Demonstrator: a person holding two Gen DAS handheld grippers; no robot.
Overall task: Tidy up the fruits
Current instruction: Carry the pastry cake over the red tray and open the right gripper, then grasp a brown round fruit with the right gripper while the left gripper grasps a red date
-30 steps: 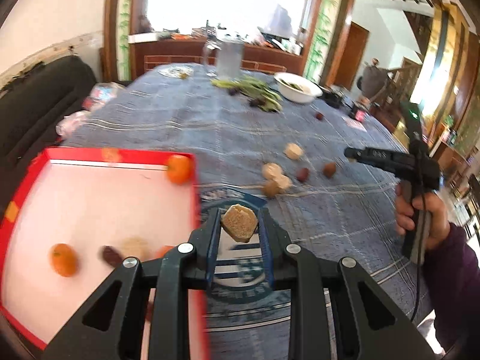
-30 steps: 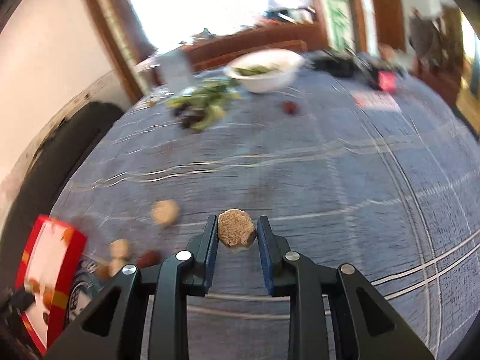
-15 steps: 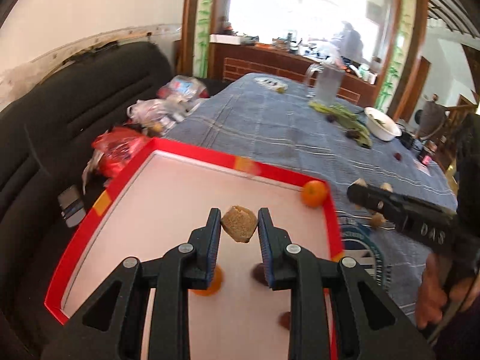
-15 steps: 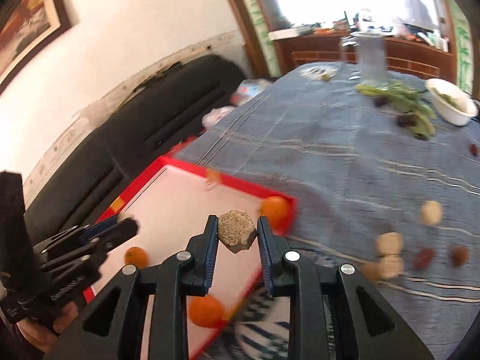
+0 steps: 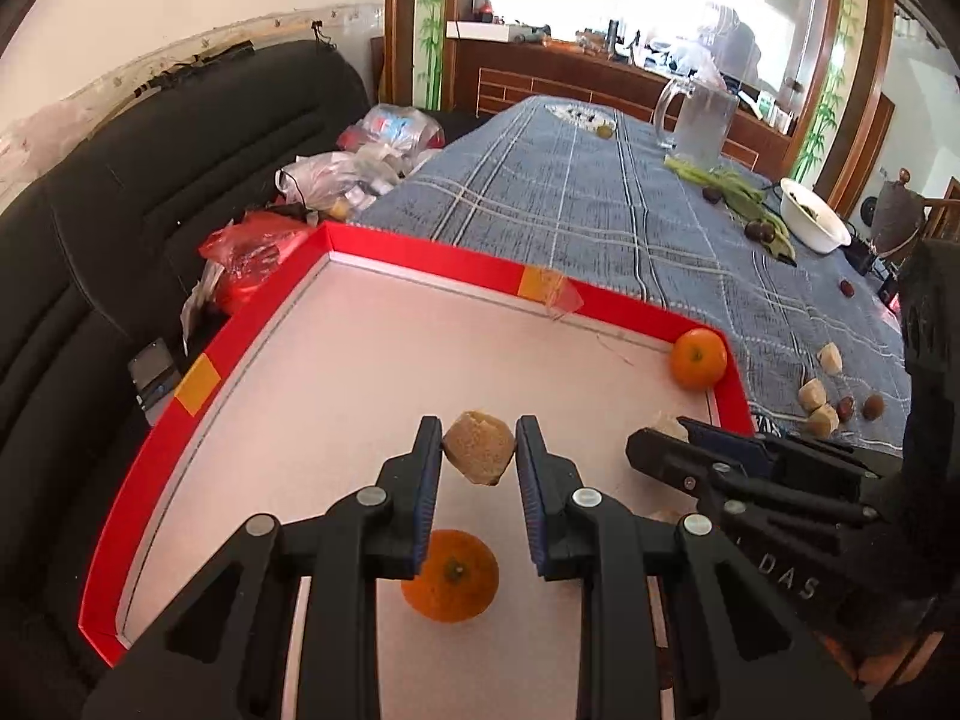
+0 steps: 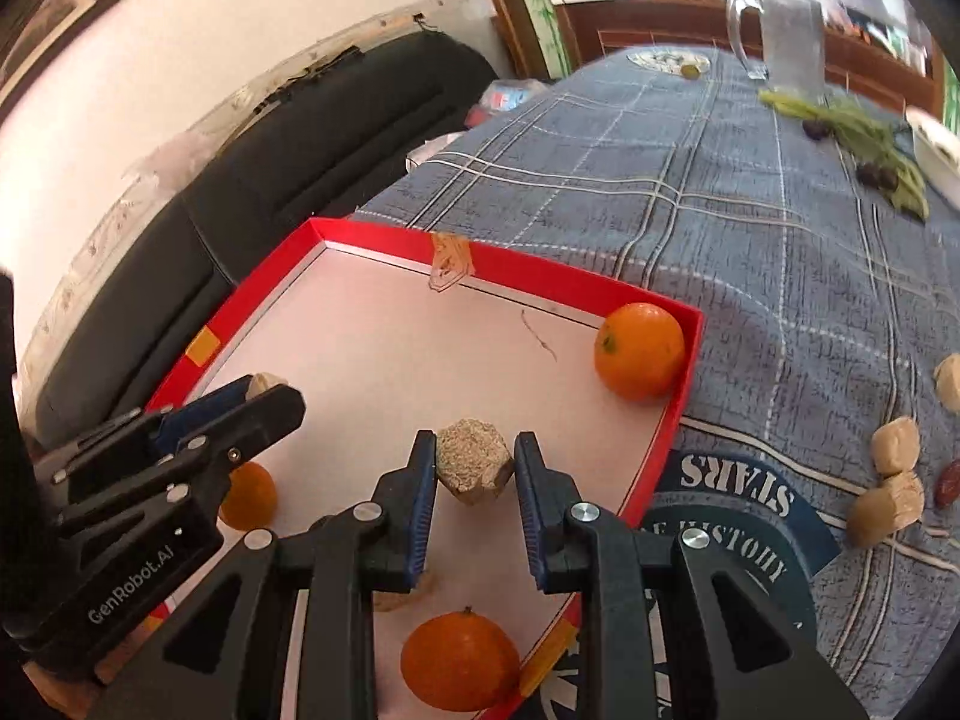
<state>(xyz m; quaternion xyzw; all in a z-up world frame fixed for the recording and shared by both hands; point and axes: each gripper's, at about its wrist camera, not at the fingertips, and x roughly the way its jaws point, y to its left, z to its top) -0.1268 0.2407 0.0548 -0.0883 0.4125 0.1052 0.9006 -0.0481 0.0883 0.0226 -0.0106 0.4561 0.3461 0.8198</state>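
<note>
- Table w/ blue plaid cloth; loose tan chunks on it, right of tray.
- Red-rimmed tray at table edge, oranges inside.
- Left gripper clamped on tan chunk, above tray.
- Right gripper clamped on another tan piece, above tray too.

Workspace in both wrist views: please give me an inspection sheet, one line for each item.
Surface: table under a blue checked cloth.
Job's things: red tray holds oranges; beige pieces and dark fruits lie on the cloth.
Clutter: glass jug, white bowl, green leaves.
Grippers: left gripper and right gripper each shut on a brown chunk above the tray.
Cables: nothing seen.
Surroundings: black sofa, plastic bags, window.
</note>
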